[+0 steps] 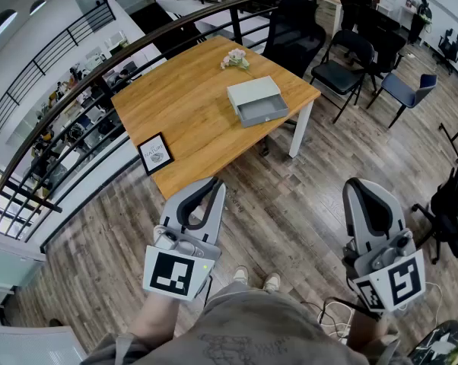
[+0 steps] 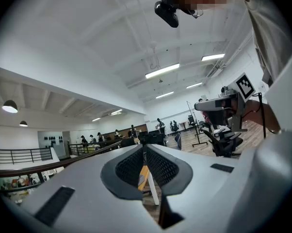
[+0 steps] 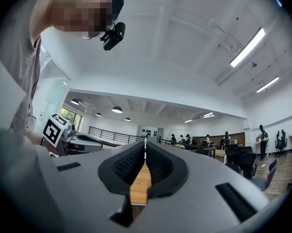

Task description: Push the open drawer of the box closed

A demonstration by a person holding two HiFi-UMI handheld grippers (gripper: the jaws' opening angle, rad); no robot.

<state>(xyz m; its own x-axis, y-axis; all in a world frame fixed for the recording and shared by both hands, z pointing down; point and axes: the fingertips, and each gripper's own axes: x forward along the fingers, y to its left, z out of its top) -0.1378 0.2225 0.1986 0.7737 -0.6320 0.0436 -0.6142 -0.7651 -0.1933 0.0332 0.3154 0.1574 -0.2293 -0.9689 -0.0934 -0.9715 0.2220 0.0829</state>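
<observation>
On table, far right part, close to its right corner: box, flat, pale grey-green, lying at an angle to the table edges. Its drawer is pulled out toward the near right, with the grey inside showing. The front lip is well short of the box face, so it's clearly open.

Small bunch of flowers just beyond the box on the far side, not touching it.

Writing: framed card at the table's near left corner has a small drawing with one line of print above it. It looks like "NATURE" but is too small to be sure. Each gripper has a black-and-white square marker on its cube, no text.

Left gripper: held low in front of the person, off the table's near edge and well apart from the box. It's tipped up and forward, with jaws pressed together and nothing between the pads.

Right gripper: same height, further right, over wood floor. Same upward tilt, jaws fully closed and empty.

Both gripper views look across the room over the tabletop, and the box isn't visible in either.

Black chairs stand right of the table, and railing curves along its left and far sides.
</observation>
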